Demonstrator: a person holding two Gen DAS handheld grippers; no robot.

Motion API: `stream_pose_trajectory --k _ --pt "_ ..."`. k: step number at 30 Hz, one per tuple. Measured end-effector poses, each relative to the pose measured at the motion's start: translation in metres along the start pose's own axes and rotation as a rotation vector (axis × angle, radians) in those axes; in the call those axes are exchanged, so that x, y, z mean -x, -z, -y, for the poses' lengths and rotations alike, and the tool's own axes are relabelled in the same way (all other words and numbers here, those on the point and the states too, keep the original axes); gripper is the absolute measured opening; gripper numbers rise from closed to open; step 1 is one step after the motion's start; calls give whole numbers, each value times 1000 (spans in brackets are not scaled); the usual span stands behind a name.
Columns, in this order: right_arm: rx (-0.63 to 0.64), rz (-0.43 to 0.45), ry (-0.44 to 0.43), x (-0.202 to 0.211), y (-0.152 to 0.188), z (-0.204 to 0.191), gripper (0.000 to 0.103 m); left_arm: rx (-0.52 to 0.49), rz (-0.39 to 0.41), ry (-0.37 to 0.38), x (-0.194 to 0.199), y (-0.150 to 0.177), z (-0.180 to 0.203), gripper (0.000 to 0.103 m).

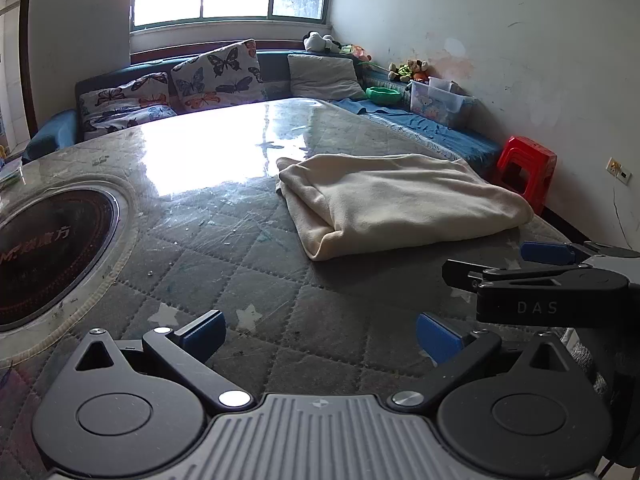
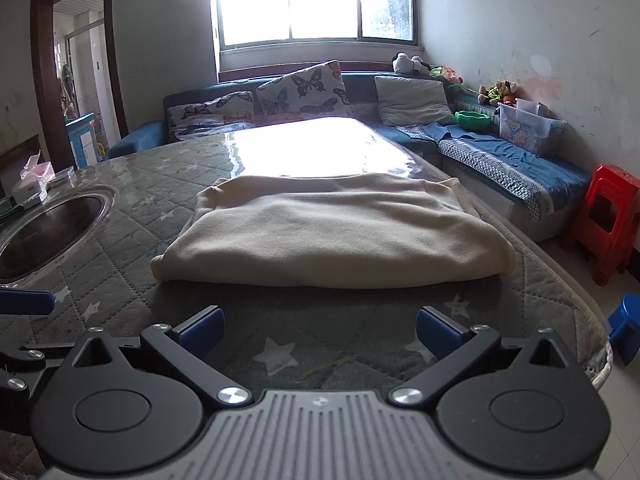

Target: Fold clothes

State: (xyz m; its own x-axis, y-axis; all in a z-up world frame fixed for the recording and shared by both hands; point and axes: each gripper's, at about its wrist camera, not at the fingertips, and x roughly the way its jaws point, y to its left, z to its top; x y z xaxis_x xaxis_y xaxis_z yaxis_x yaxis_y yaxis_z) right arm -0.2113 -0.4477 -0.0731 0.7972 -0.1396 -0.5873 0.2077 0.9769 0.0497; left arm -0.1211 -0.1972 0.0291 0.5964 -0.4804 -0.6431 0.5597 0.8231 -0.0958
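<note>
The folded cream garment [image 2: 332, 232] lies crosswise dead ahead of the empty, spread right gripper [image 2: 320, 330]; the left gripper [image 1: 320, 332], likewise spread, sits farther off.

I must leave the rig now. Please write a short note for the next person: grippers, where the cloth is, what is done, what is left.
Left gripper: open, empty, above the table, short of the cloth.
Right gripper: open, empty, facing the near edge of the cloth.
Cream garment: lying on the quilted table cover, already folded in layers, a folded edge toward the grippers.
Done: at least one fold.
Left: probably another fold to make it smaller, or tidying; nothing is gripped yet.
</note>
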Motion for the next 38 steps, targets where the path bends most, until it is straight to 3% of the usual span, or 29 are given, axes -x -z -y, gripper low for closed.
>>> stream_pose_trajectory --k 19,38 --pt "-4 16 5 11 0 2 103 -21 12 8 3 0 8 103" --pt "-4 -24 15 -12 -3 3 103 -17 -20 -12 -18 -7 -4 103"
